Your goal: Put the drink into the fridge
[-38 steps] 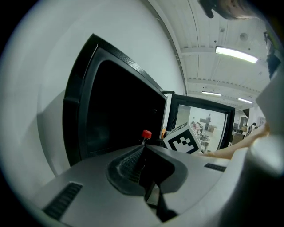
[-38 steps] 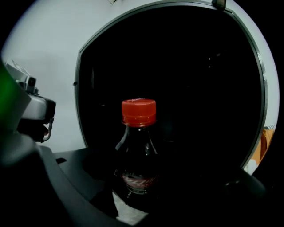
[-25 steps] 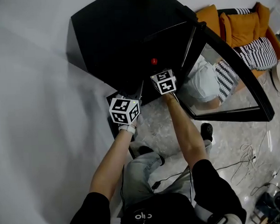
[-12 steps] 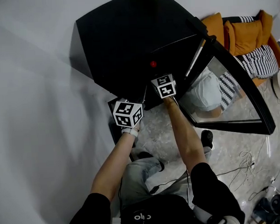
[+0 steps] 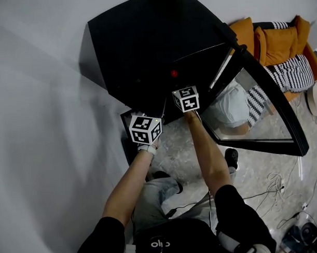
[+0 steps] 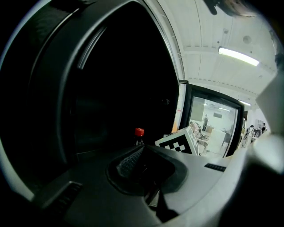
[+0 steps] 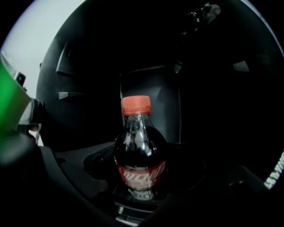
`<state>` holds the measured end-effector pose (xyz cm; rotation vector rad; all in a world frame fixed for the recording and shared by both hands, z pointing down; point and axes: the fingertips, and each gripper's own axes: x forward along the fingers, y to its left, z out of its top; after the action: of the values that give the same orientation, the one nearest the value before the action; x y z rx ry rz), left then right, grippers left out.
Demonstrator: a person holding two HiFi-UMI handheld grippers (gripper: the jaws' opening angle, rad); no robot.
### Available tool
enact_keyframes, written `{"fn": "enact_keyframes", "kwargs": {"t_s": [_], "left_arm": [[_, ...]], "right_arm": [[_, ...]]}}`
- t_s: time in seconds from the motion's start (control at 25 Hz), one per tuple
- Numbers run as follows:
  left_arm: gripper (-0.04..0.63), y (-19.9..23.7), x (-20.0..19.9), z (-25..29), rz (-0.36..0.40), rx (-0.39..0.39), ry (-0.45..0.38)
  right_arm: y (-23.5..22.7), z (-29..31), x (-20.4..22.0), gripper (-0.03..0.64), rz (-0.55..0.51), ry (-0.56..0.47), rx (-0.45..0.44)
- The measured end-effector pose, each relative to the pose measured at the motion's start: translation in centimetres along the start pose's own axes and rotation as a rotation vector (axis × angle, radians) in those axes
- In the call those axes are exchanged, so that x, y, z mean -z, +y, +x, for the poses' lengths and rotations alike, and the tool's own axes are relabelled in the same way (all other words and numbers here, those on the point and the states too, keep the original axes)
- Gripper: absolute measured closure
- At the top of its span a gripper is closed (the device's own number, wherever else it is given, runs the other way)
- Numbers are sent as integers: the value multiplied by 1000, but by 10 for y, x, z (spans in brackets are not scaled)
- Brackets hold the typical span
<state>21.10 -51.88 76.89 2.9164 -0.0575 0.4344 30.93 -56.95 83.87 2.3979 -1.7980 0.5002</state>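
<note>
The left gripper hovers at the mouth of the black fridge. Its jaws are drawn together and there is nothing between them. Ahead of it and slightly to its right, the red cap of the bottle stands out against the dark interior. Just right of the cap is the marker cube of the right gripper.

The right gripper reaches further into the fridge than the left one. Its jaws are closed on the lower body of the bottle, one on each side, about level with the red label. The bottle stands upright in this grip, filled with a dark drink, with its neck and cap rising above the jaws. Straight ahead of the gripper, behind the bottle, is the fridge's dark inner wall. Whether the bottle's base rests on a shelf cannot be told.

To the right gripper's right, the fridge door stands wide open, and its glass pane shows a reflection of the person. Further right, past the door's edge, is an orange sofa with a striped cushion.
</note>
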Motion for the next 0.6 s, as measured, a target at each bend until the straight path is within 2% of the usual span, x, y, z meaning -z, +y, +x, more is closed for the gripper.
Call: {"fn": "enact_keyframes", "kwargs": {"t_s": [0.28,0.6], "left_arm": [[591,-4,-4,-13,-19,-44,17],[591,-32,-19,-47,-52,-139,33]], "right_arm": [[-2,-32,15,302,56,56,3],[11,-127,16,305,123,98,-19]]}}
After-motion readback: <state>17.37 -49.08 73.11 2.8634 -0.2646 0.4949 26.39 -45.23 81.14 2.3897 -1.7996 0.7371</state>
